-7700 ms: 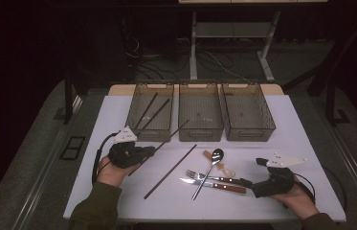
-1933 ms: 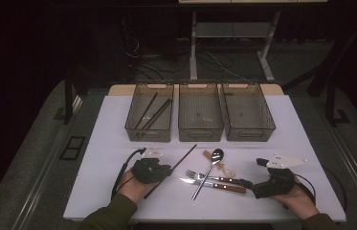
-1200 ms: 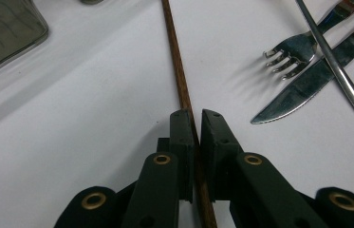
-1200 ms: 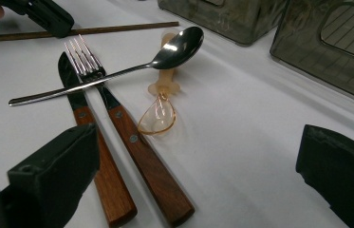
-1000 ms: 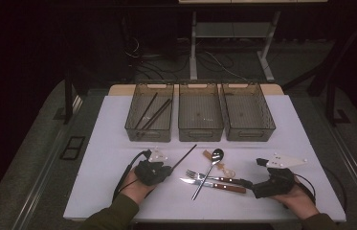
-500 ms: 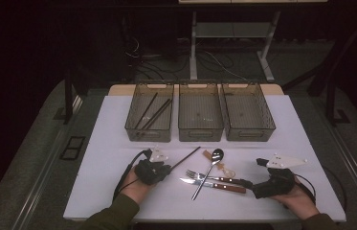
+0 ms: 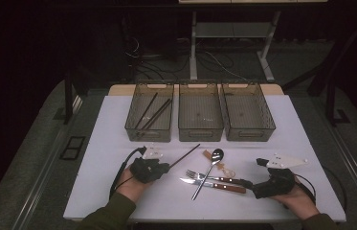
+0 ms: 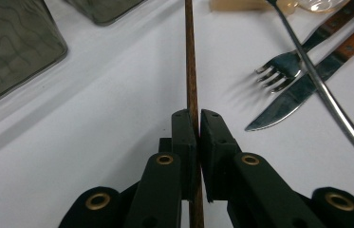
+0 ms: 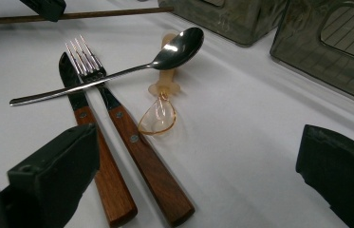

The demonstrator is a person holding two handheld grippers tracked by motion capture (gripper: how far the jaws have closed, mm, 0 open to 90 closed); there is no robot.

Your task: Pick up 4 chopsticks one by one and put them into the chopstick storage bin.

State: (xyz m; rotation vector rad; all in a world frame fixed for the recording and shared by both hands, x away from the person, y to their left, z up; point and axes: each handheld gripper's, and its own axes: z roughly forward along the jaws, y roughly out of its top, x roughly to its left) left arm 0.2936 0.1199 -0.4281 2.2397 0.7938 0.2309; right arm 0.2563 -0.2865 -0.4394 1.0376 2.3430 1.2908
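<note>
Left gripper [image 8: 197, 124] clamped on thin brown wooden chopstick [image 8: 190, 57]; steel fork [image 8: 279, 76] at two o'clock. Right gripper [image 9: 198, 156] agape.

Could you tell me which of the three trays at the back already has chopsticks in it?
The left tray, nearest the left gripper: two dark chopsticks lie slantwise inside it. The middle tray and right tray hold nothing.

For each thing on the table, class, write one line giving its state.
Left gripper: shut on the chopstick.
Right gripper: open, holding nothing.
Left bin: holds three chopsticks.
Middle bin: empty.
Right bin: empty.
Spoon: lying across fork and knife.
</note>
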